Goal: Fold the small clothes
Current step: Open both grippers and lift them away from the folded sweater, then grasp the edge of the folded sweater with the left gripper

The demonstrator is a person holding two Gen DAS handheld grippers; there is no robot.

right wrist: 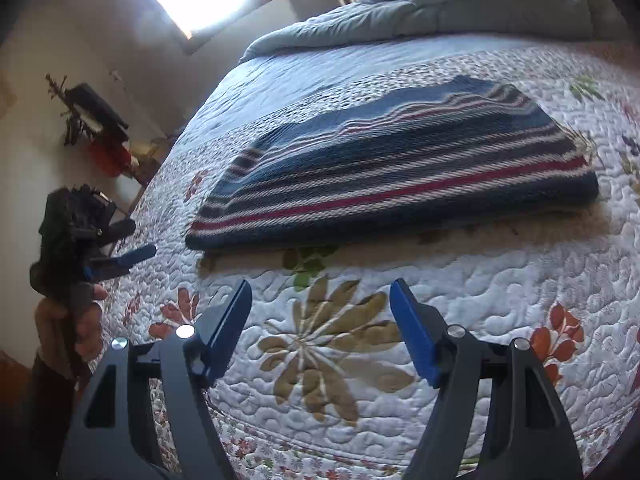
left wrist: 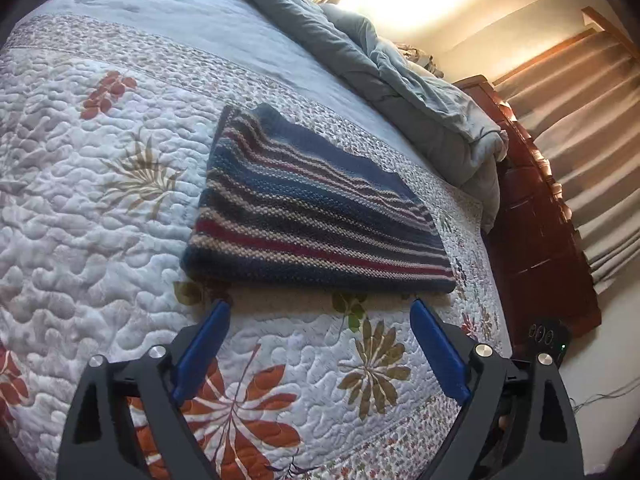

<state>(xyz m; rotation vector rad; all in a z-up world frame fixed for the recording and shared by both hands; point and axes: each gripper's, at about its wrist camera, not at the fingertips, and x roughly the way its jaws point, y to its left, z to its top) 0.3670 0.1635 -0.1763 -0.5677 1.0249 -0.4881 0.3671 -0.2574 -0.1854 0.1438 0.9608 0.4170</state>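
Note:
A striped knit garment (left wrist: pixel 312 208), blue with red and cream stripes, lies folded flat into a rectangle on the floral quilt (left wrist: pixel 100 208). It also shows in the right wrist view (right wrist: pixel 400 172). My left gripper (left wrist: pixel 320 308) is open and empty, its blue fingertips just short of the garment's near edge. My right gripper (right wrist: pixel 320 286) is open and empty, a little back from the same near edge. The left gripper (right wrist: pixel 136 258), held by a hand, shows at the left of the right wrist view, beside the bed.
A crumpled grey-blue duvet (left wrist: pixel 400 80) lies heaped at the far end of the bed. A red-brown wooden footboard (left wrist: pixel 540 216) runs along the bed's right side. A small stand with dark objects (right wrist: pixel 96 120) stands by the wall.

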